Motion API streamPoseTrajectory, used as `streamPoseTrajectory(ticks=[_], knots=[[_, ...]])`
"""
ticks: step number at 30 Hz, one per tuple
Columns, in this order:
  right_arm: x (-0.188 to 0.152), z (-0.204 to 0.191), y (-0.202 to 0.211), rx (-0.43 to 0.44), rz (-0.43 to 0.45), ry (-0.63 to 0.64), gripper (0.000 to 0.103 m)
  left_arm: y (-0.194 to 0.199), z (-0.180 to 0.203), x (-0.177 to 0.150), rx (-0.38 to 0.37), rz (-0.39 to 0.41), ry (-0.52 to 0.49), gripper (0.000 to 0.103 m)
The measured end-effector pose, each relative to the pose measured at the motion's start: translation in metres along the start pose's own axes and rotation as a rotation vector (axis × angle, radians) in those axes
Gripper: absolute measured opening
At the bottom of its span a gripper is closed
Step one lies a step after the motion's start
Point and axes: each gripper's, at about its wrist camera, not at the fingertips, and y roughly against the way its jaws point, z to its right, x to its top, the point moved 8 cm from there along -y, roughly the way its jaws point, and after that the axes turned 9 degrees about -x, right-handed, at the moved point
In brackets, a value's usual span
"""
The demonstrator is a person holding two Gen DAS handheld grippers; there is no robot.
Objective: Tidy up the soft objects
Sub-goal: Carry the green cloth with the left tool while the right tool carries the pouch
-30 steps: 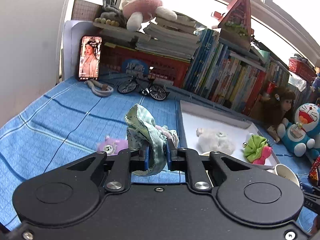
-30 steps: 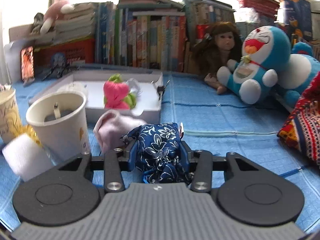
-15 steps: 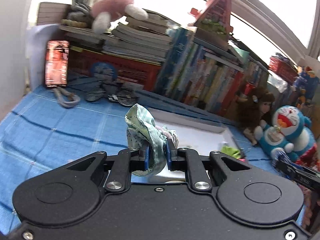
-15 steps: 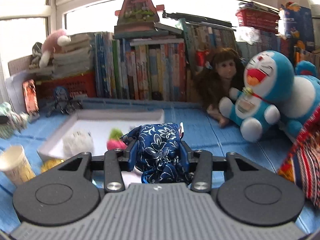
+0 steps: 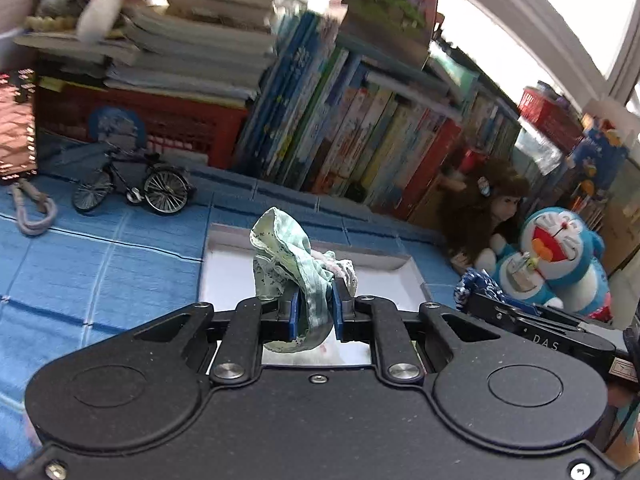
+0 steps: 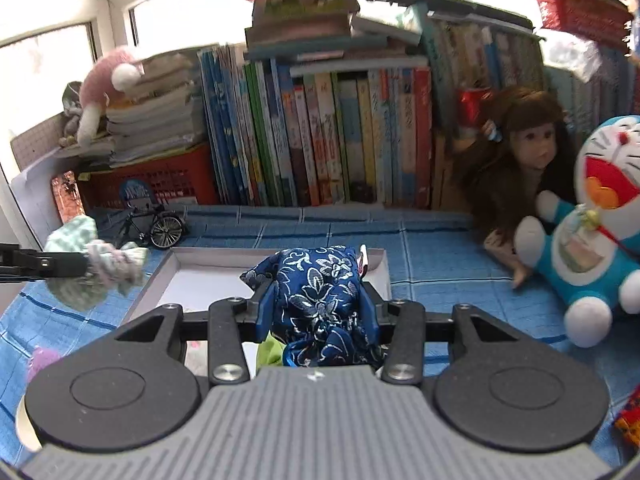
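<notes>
Two grippers are each clamped on a piece of cloth above a blue checked tablecloth (image 5: 100, 264). The left gripper (image 5: 314, 312) has its blue-padded fingers (image 5: 295, 312) pressed tight on a pale green cloth (image 5: 286, 256) with a bit of pink lace, which bunches up above the jaws and hangs a little below them, held in the air over the near part of a white tray (image 5: 412, 270). The right gripper (image 6: 316, 304) squeezes a thick bundle of dark blue flowered cloth (image 6: 320, 292), also raised over the same tray (image 6: 382, 268), with something lime green (image 6: 270, 354) peeking out beneath it (too hidden to tell what it is). In the right wrist view the left gripper and its green cloth (image 6: 94, 264) show at the left edge, just beside the tray's left wall. In the left wrist view the blue cloth (image 5: 478, 288) shows at the right, near a blue cat plush (image 5: 560, 256) and a brown-haired doll (image 5: 488, 208). Behind the tray stand a small model bicycle (image 5: 132, 188), a row of upright books (image 5: 360, 128) and a red crate (image 5: 160, 120) under stacked books, with a pink plush toy (image 6: 106, 88) lying on top
</notes>
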Motion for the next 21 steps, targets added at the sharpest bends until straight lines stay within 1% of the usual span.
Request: streamPoseTrajectory(ticks=[3,8,12,16,21], knots=[[0.003,-0.006,-0.021,-0.027,-0.026,0.026,0.048,-0.031,-0.007,0.002,0.013,-0.053,0.021,0.015],[0.011,-0.013,-0.052,-0.048,-0.07,0.051,0.048,-0.073,-0.017,0.006,0.035,-0.114,0.027,0.015],[0.01,-0.018,-0.075,-0.052,-0.111,0.086,0.049,-0.101,-0.024,0.005,0.026,-0.171,0.041,0.015],[0.005,-0.025,-0.094,-0.058,-0.139,0.123,0.049,-0.119,-0.031,0.001,0.04,-0.199,0.038,0.015],[-0.002,-0.03,-0.112,-0.064,-0.178,0.148,0.049,-0.131,-0.04,-0.006,0.054,-0.223,0.05,0.015]])
